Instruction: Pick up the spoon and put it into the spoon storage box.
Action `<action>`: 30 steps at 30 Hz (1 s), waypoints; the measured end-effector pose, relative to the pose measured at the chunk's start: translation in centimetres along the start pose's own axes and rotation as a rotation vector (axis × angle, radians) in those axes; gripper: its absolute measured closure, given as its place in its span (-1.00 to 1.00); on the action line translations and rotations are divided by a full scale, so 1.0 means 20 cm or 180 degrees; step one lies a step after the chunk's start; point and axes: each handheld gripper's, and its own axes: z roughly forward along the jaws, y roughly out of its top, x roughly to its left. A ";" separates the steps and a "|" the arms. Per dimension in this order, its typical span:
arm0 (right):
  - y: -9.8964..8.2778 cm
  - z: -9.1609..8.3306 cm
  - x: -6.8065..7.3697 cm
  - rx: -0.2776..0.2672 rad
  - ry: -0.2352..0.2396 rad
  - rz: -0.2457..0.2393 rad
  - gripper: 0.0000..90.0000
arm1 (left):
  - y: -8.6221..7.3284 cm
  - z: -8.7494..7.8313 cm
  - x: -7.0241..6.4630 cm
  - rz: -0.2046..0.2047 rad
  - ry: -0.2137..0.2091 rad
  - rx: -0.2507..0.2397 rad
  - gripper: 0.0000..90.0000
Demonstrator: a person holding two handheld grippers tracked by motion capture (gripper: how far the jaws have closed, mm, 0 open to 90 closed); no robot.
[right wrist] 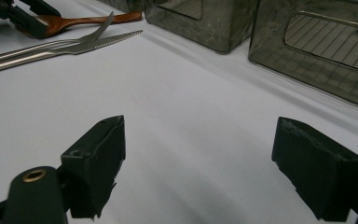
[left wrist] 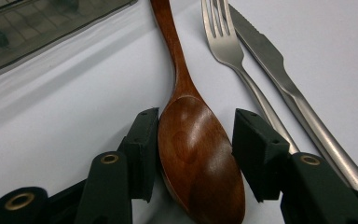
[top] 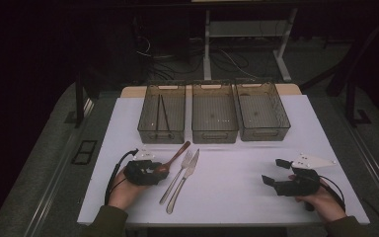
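Note:
A brown wooden spoon (left wrist: 196, 149) lies on the white table (top: 227, 192), bowl toward me, handle pointing at the bins. My left gripper (left wrist: 193, 140) straddles the bowl with both pads against its edges; the spoon still rests on the table. In the high view this gripper (top: 160, 168) sits at the spoon's (top: 176, 154) near end. A steel fork (top: 180, 173) and a steel knife (top: 185, 178) lie side by side just right of the spoon. My right gripper (top: 275, 171) rests at the near right, open, with bare table between its jaws (right wrist: 198, 158).
Three smoky plastic bins stand in a row at the table's far side: the left bin (top: 160, 134) holds dark chopsticks (top: 164, 116), then the middle bin (top: 214, 133) and the right bin (top: 265, 132). A white three-cornered plate (top: 313, 161) tops the right gripper.

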 end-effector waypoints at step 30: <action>0.00 0.00 0.00 -0.0001 -0.0006 -0.0002 -0.63 | -0.01 0.01 0.00 -0.0119 -0.0102 -0.0088 0.23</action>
